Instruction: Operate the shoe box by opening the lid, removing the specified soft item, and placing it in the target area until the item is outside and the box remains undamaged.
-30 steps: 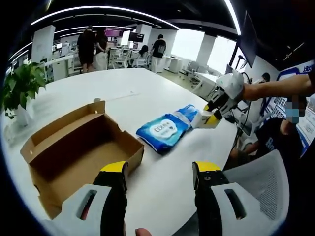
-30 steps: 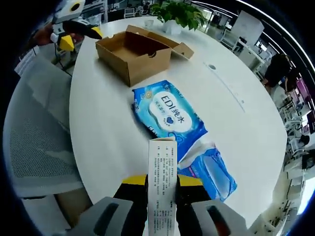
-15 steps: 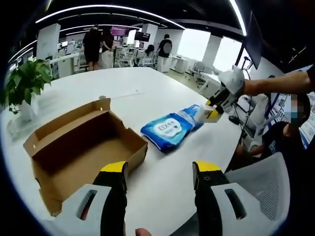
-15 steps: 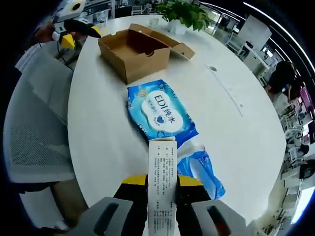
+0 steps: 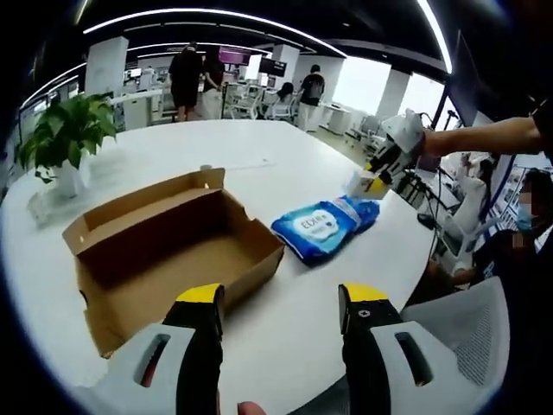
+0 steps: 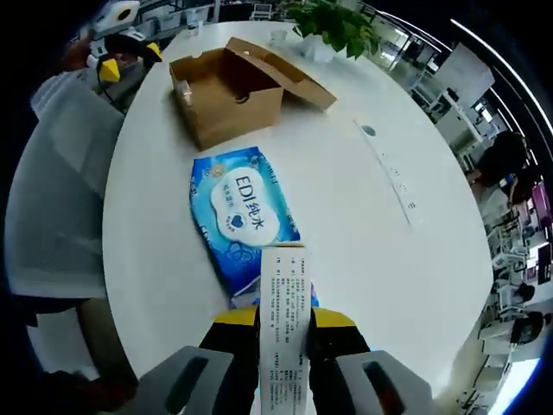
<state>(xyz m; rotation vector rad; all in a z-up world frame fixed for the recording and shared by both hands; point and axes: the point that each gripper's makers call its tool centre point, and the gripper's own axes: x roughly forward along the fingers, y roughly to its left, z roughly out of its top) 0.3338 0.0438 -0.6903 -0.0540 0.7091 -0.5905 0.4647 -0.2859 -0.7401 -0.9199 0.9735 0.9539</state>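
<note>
- The box [image 5: 168, 259] lies open on the white table [image 5: 285, 346], its lid [image 6: 294, 79] folded back flat along the far side, and its cardboard floor is bare.
- The wipes pack [image 5: 321, 228], blue with a white label, lies flat on the table just beside the box's near corner, apart from it, toward the table's edge.
- In the right gripper view the pack [image 6: 243, 212] sits just ahead of the jaws, with the box [image 6: 226, 91] farther on.
- The right gripper [image 6: 283, 333] is clamped on a narrow white carton [image 6: 282, 320] with small print, held upright between the yellow-tipped jaws.
- In the left gripper view that right gripper [image 5: 383, 169] hangs above the table past the far end of the pack, the carton [image 5: 361, 183] in its grip, at the end of a bare forearm [image 5: 492, 138] stretched in level from the right.
- The left gripper [image 5: 281, 298] is held low over the near table edge, its jaws well apart and gripping nothing, the box ahead of its left jaw.
- In the right gripper view the left gripper [image 6: 117, 43] shows far off by the table's edge, near the box.
- A potted plant [image 5: 65, 138] stands on the table beyond the box.
- A grey mesh chair [image 5: 454, 333] sits at the table's near edge.
- People [image 5: 192, 79] stand in the office behind.
</note>
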